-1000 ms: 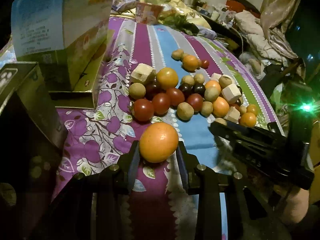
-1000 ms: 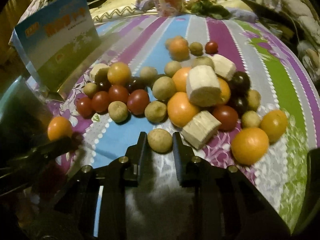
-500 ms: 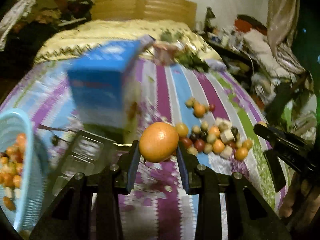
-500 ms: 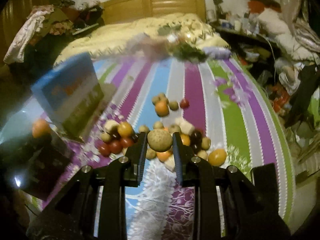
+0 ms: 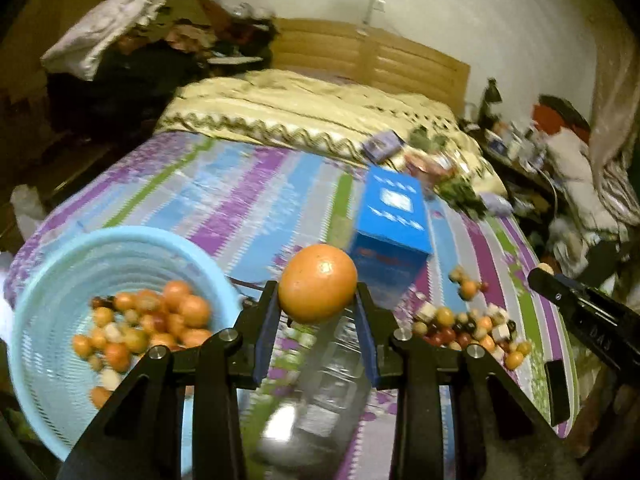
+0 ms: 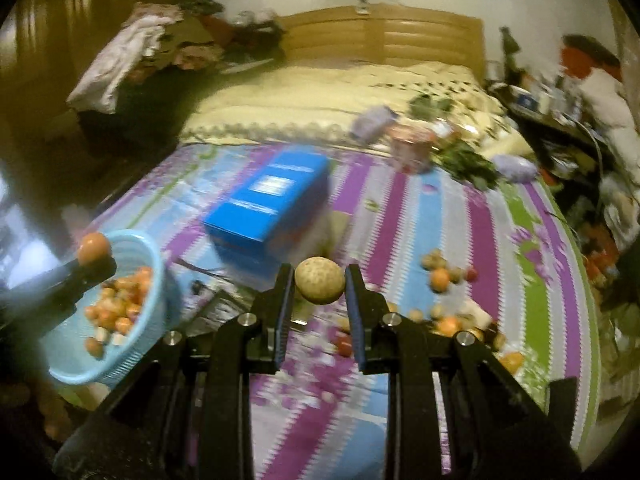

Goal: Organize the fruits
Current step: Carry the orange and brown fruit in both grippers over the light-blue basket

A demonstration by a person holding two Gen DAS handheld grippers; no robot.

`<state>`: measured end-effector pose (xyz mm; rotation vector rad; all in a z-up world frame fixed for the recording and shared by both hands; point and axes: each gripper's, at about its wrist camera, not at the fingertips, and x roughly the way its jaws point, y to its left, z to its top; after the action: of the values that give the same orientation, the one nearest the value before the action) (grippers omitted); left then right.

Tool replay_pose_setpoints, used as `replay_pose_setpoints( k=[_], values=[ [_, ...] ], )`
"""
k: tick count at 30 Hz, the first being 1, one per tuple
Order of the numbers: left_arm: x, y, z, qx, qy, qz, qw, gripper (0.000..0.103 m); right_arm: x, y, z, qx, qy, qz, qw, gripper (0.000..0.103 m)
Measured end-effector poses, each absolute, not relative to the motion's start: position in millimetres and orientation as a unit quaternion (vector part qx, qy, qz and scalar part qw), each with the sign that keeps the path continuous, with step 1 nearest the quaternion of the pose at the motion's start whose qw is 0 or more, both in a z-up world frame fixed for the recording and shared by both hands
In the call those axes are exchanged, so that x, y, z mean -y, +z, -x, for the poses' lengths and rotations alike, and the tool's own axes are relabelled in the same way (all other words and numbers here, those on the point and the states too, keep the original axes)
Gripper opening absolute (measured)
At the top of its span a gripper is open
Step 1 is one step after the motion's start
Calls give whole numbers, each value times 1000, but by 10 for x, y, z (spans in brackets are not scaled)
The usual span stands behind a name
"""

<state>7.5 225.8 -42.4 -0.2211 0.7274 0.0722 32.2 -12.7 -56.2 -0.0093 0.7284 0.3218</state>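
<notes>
My left gripper is shut on an orange and holds it in the air, to the right of a light blue basket with several fruits in it. My right gripper is shut on a small tan round fruit, high above the striped bedspread. The basket shows at the left of the right wrist view, with the left gripper and its orange over its rim. A pile of loose fruits lies on the bedspread at the right; it also shows in the right wrist view.
A blue box stands on the bedspread behind the fruit pile. A clear plastic tray lies under the left gripper. The striped cover ends at a yellow quilt and wooden headboard. Clutter lines the right side.
Both grippers have risen high off the bed with their fruits and swung left. The basket has come into fuller view, and the left gripper now sits by it.
</notes>
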Motion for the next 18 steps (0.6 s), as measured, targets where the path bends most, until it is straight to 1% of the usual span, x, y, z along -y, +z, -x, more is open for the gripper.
replay_pose_setpoints(
  k=[9, 18],
  values=[
    [-2846, -284, 158, -352, 68, 125, 925, 37, -744, -333, -277, -346, 226, 33, 910, 26],
    [-3476, -166, 400, -352, 103, 151, 918, 37, -1496, -238, -215, -361, 288, 53, 886, 26]
  ],
)
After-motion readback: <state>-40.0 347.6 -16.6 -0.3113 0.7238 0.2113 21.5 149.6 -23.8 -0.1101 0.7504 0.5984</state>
